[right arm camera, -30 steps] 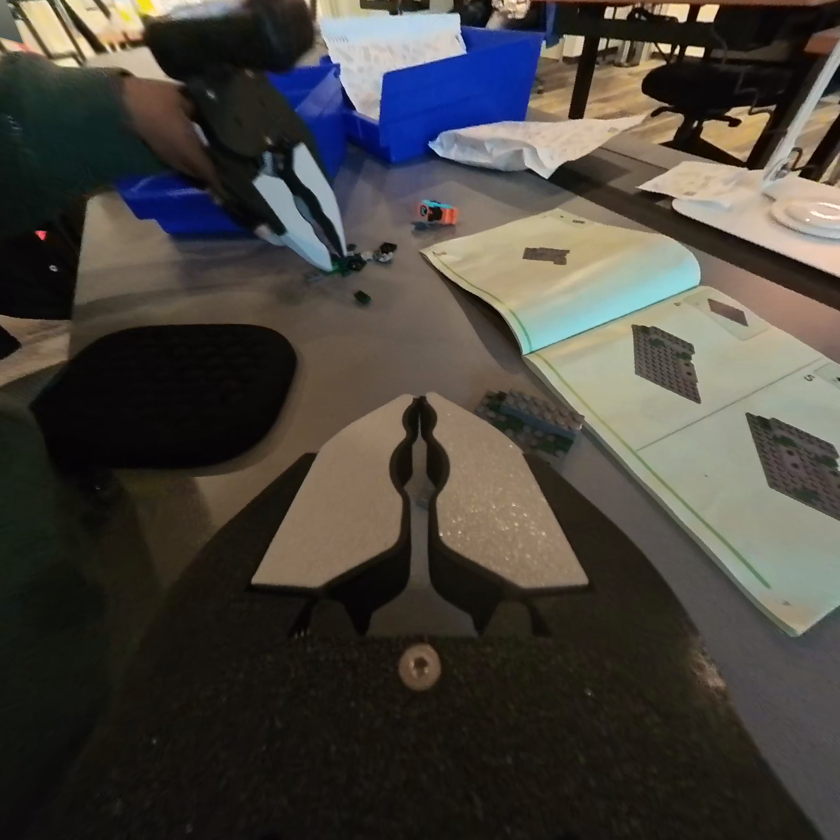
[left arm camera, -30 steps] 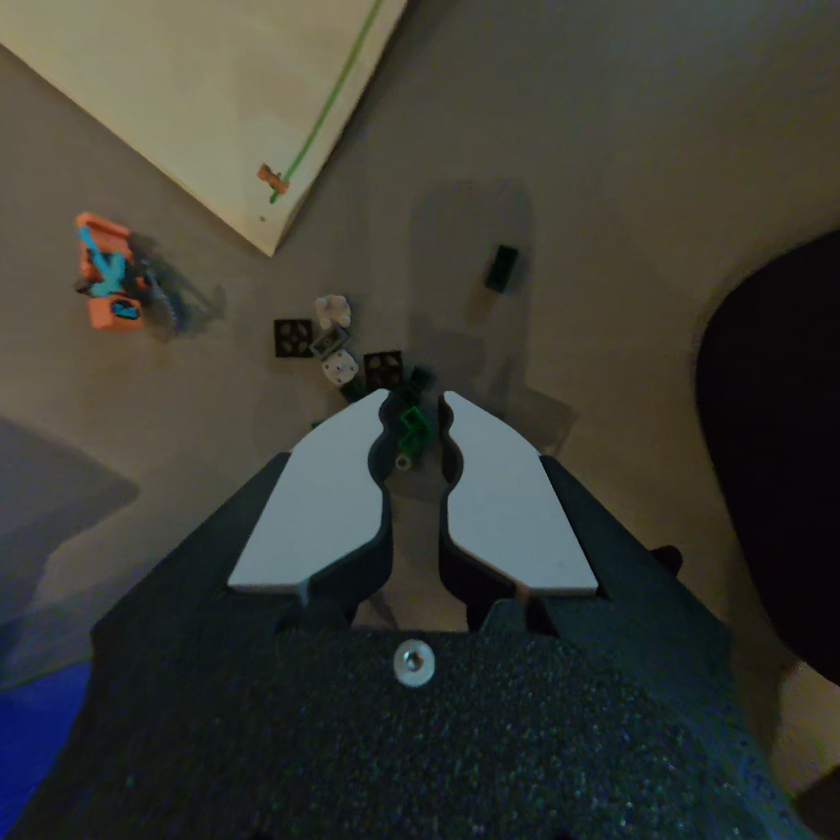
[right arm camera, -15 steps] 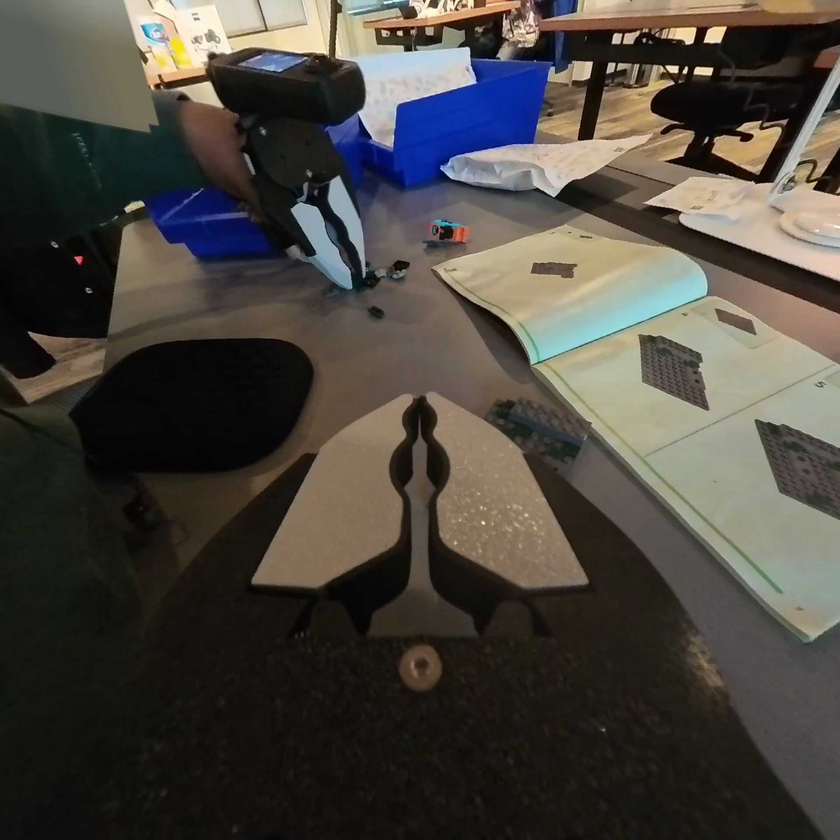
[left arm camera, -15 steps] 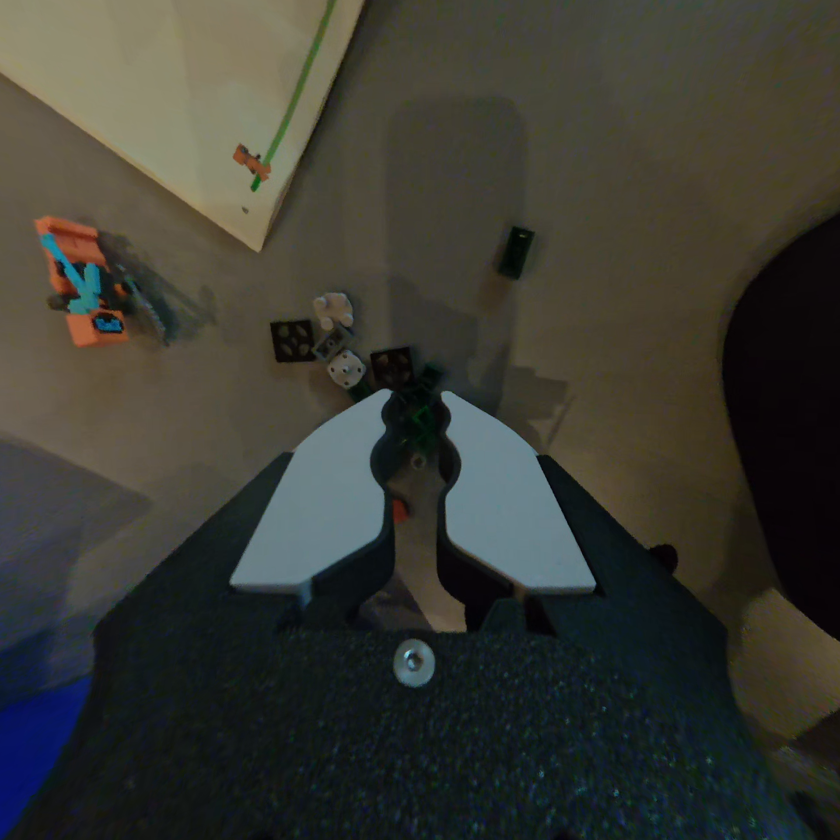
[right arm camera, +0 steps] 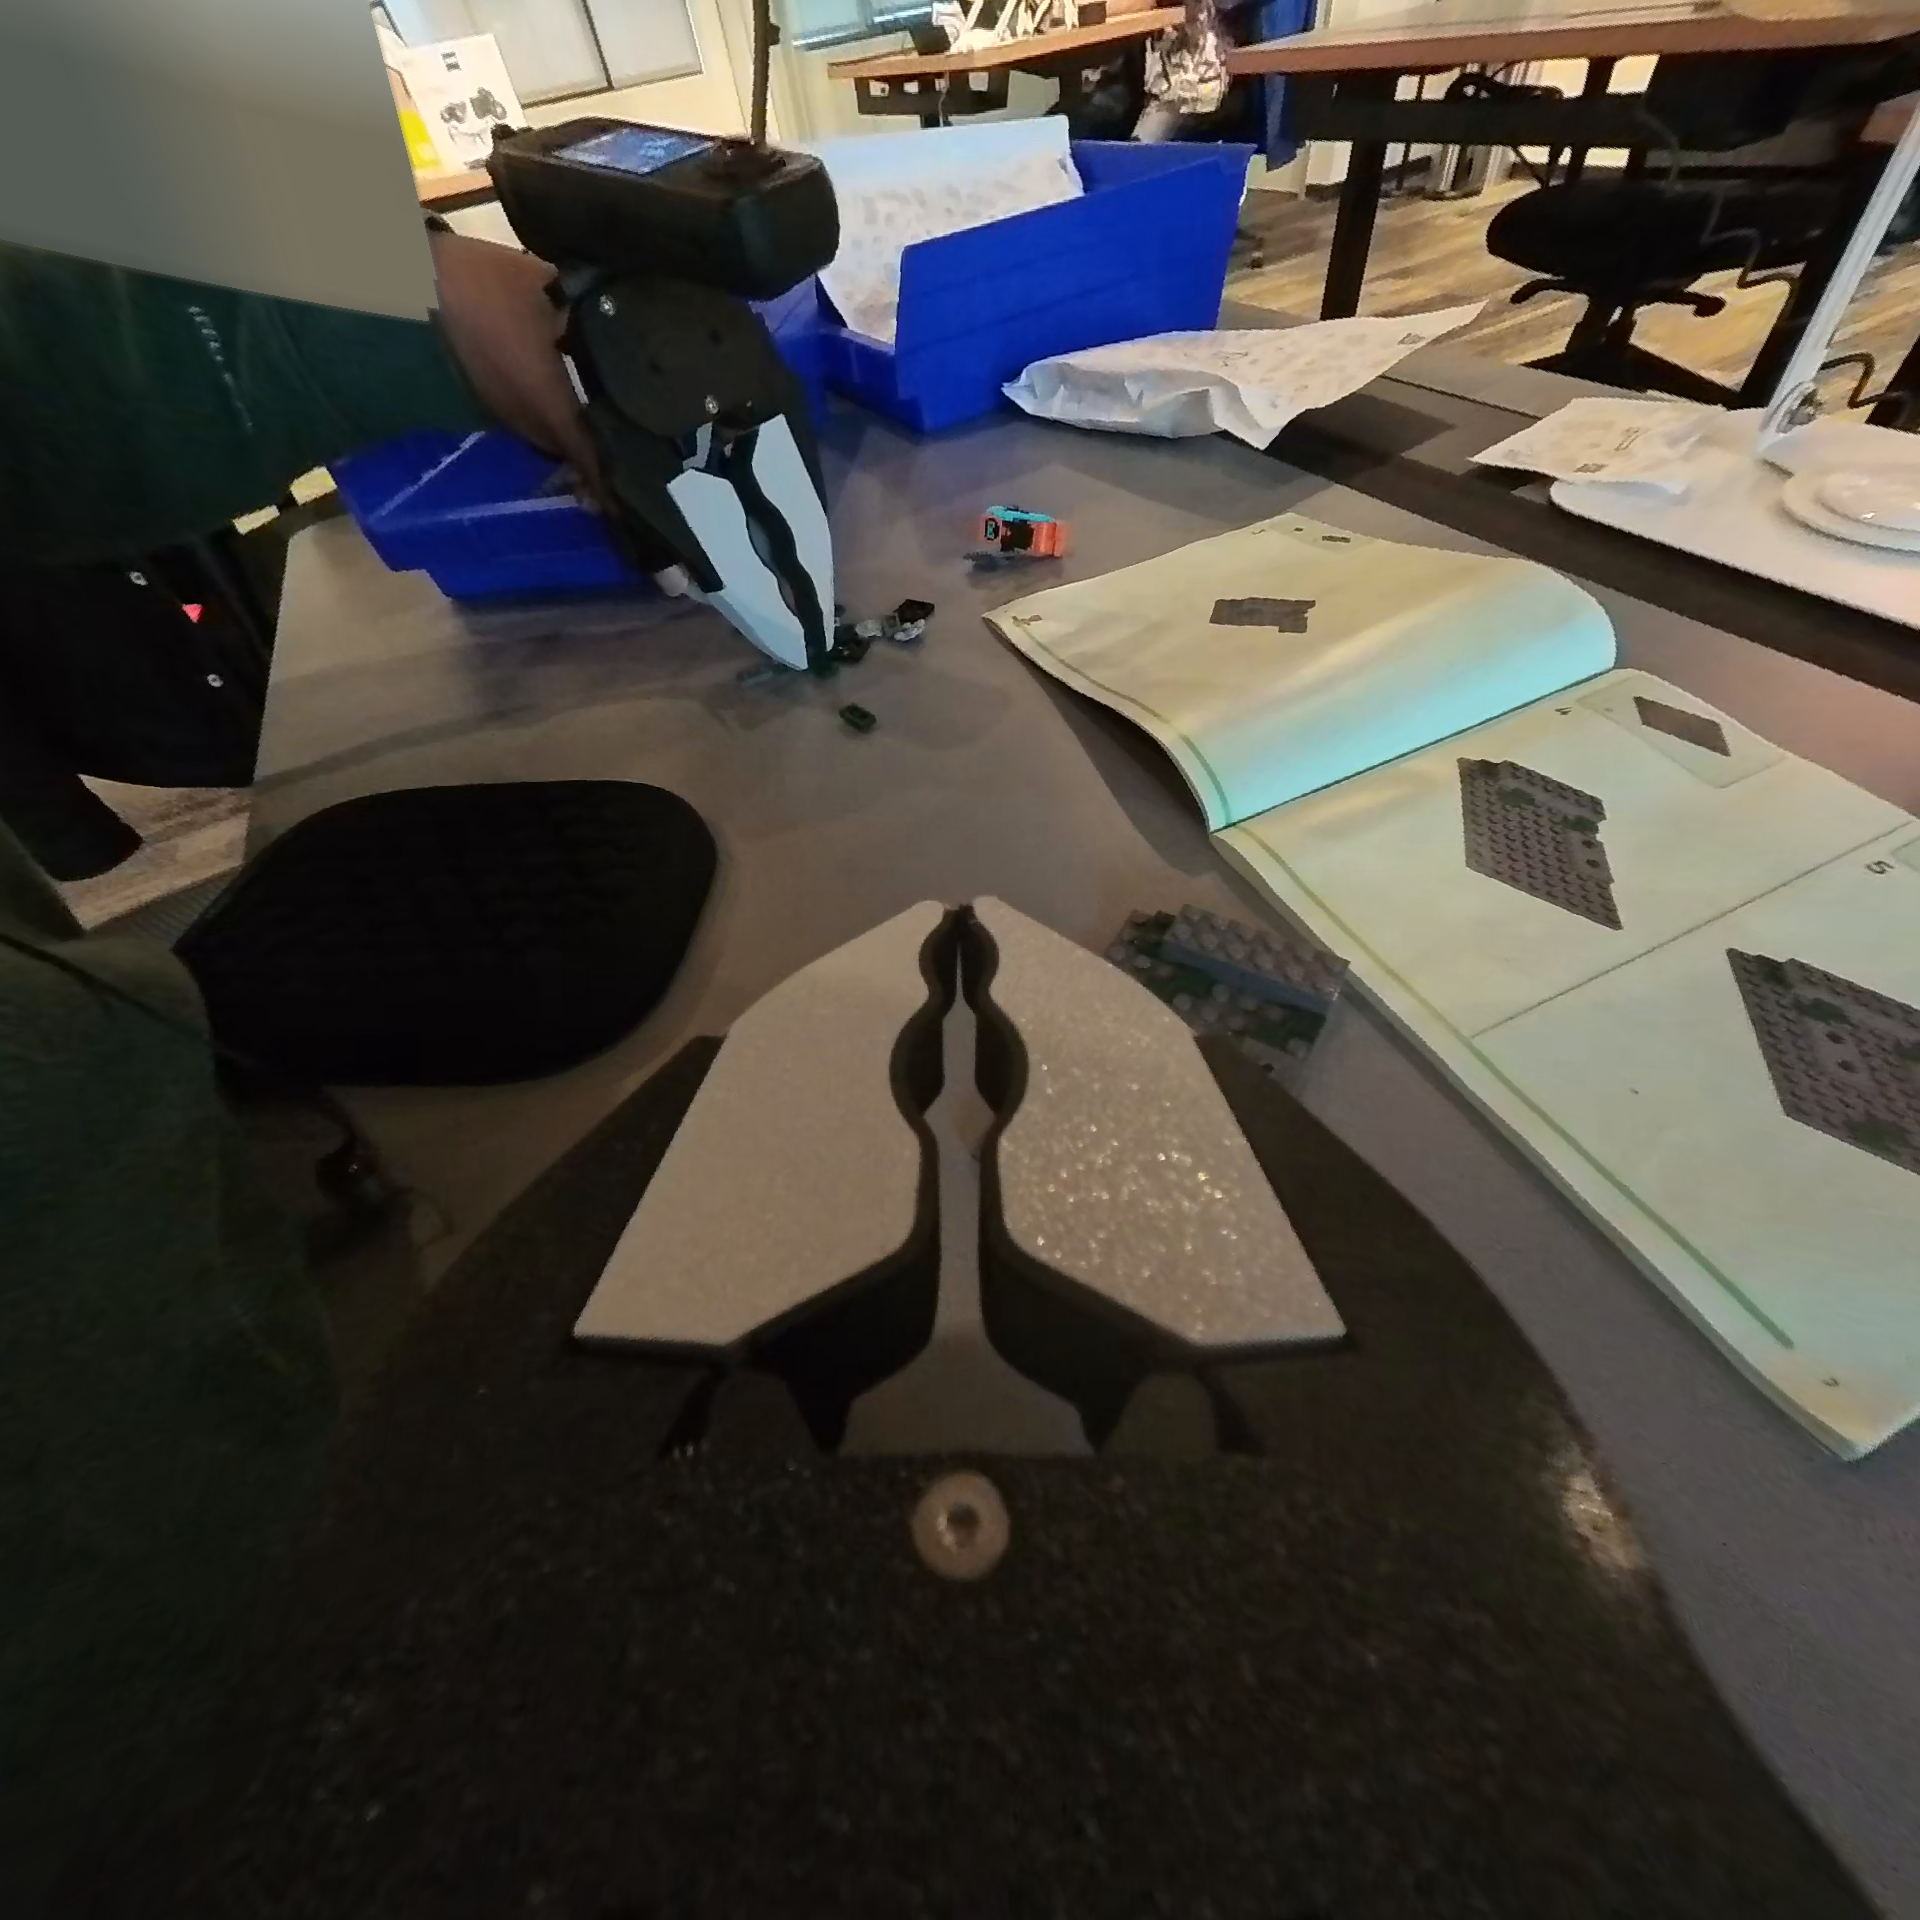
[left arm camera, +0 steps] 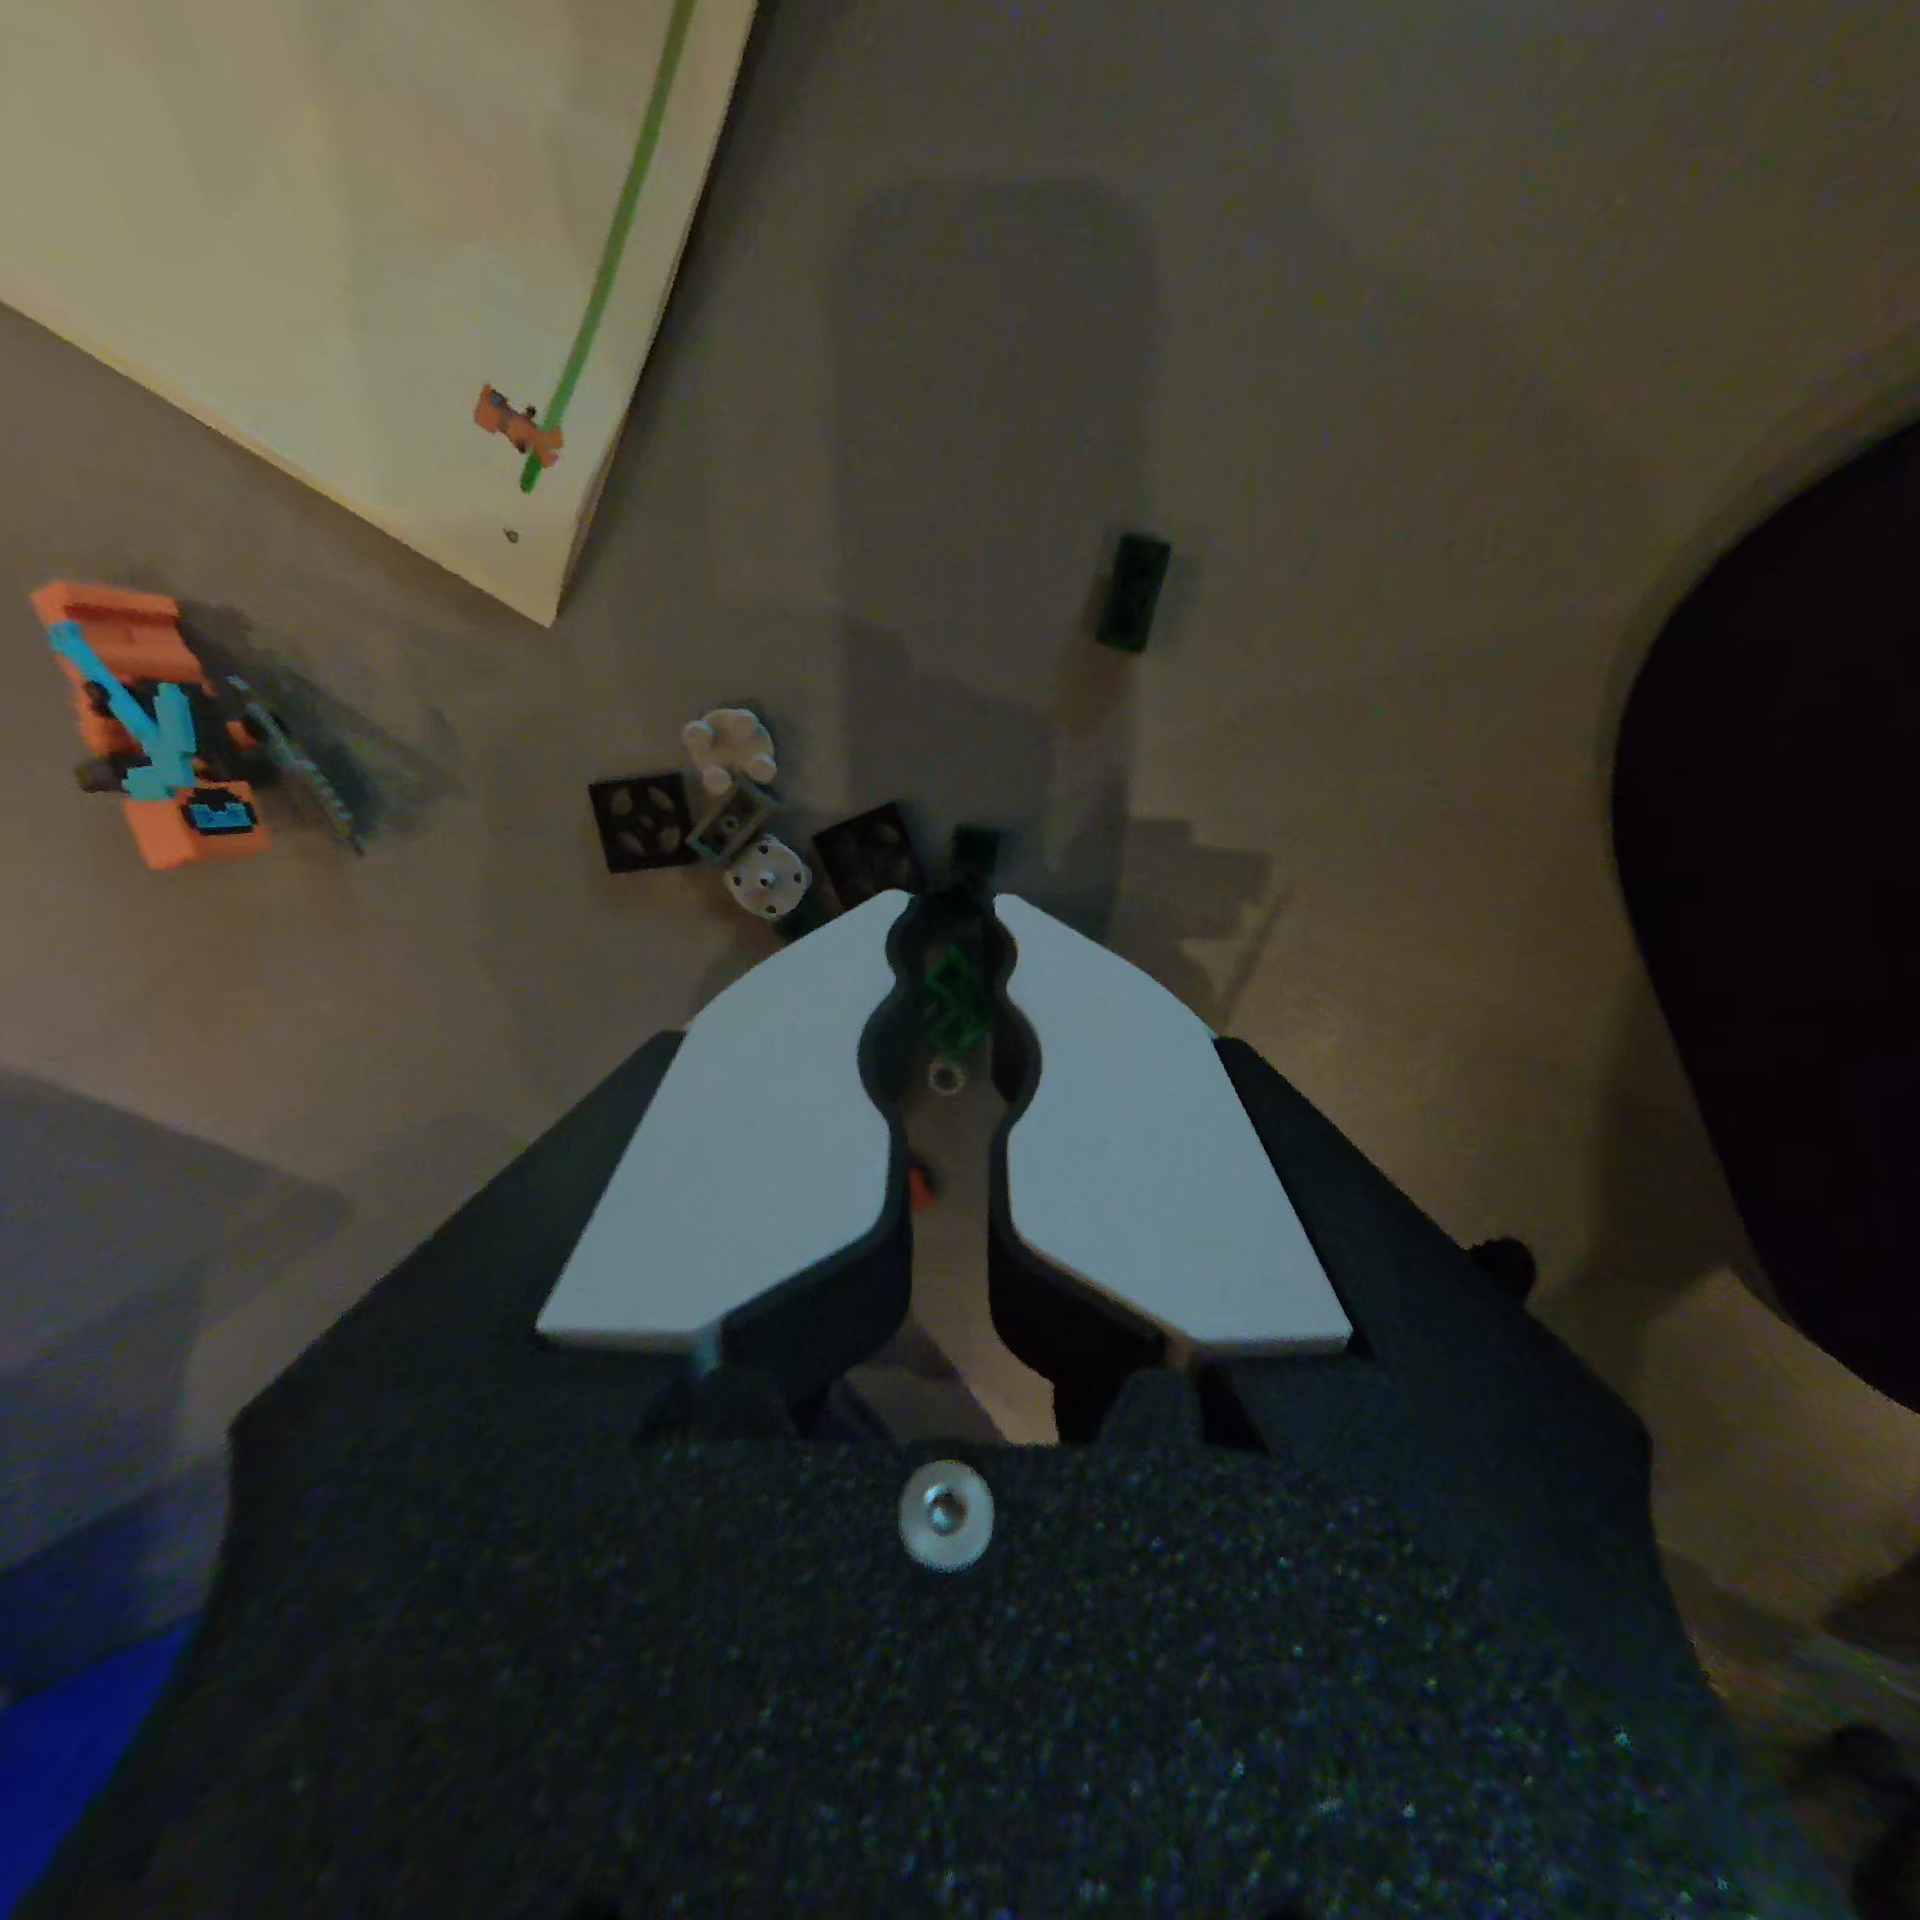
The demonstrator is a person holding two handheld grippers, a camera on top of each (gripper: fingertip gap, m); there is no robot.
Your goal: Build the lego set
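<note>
We hold two grippers over a grey tabletop [right arm camera: 935,810]. The left gripper [left arm camera: 954,906] points steeply down at a cluster of loose pieces [left arm camera: 727,821] near the middle of the tabletop. Its jaws are nearly together, with a small green piece [left arm camera: 956,997] between them; we cannot tell whether the pads actually clamp it or merely flank it. A small pale ring [left arm camera: 943,1076] lies just behind the green piece, between the fingers.

The cluster comprises two dark square plates, a grey square piece and two white round pieces, all touching or just beside one another. A separate dark green brick [left arm camera: 1132,587] lies apart, farther from the gripper. An orange and teal assembly [left arm camera: 145,727] sits near the far edge, beside a corner of the open instruction booklet [right arm camera: 1455,810].

The right gripper [right arm camera: 961,914] hovers low near the front edge of the tabletop; its jaws are closed tip to tip and hold nothing. Just beside its right finger lies the partly built grey baseplate [right arm camera: 1236,987], which carries blue and green pieces and touches the booklet's near edge. A black pad [right arm camera: 447,925] rests toward the left edge. Two blue bins [right arm camera: 1039,281] stand along the far edge, with crumpled white paper [right arm camera: 1226,374] beside them.
</note>
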